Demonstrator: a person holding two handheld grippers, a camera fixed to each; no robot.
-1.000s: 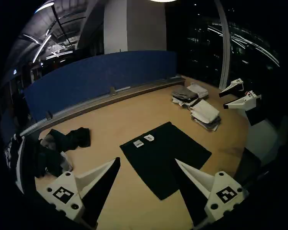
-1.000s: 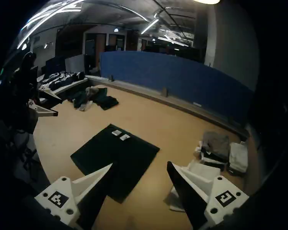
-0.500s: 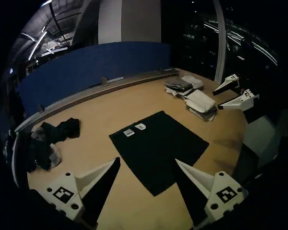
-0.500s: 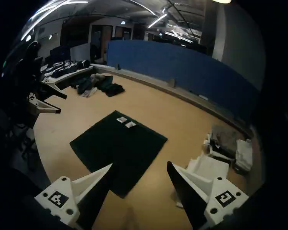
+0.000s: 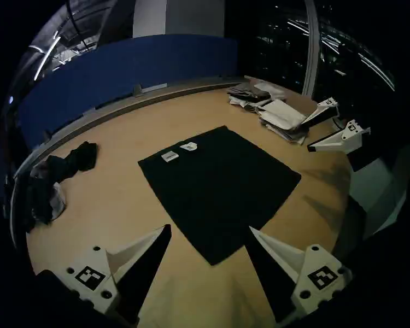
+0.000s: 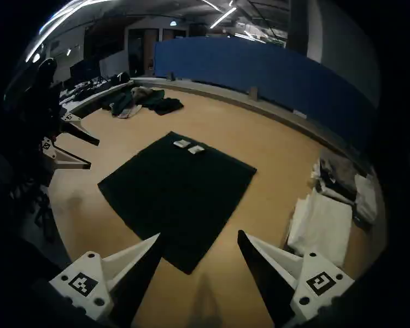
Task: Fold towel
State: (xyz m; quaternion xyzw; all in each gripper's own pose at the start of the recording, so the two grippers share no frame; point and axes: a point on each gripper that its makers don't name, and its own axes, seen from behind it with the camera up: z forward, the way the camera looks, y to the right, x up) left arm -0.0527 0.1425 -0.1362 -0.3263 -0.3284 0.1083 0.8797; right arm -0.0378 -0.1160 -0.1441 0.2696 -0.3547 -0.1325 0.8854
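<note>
A dark green towel (image 5: 218, 183) lies flat and spread out on the wooden table (image 5: 128, 142), with two small white tags (image 5: 179, 151) near its far edge. My left gripper (image 5: 208, 238) hovers open just above the towel's near corner. In the right gripper view the same towel (image 6: 177, 186) lies ahead, and my right gripper (image 6: 199, 240) is open over its near corner. The right gripper (image 5: 336, 128) appears at the right of the left gripper view. The left gripper (image 6: 68, 142) appears at the left of the right gripper view. Neither holds anything.
A stack of folded pale and grey towels (image 5: 273, 106) sits at the table's far right, also near my right gripper (image 6: 328, 221). A heap of dark crumpled cloth (image 5: 57, 175) lies at the far left. A blue partition (image 5: 128, 71) runs along the table's back edge.
Both grippers have come down and closer to the towel, so it looms larger in both views. Both stayed open. The towel has not moved.
</note>
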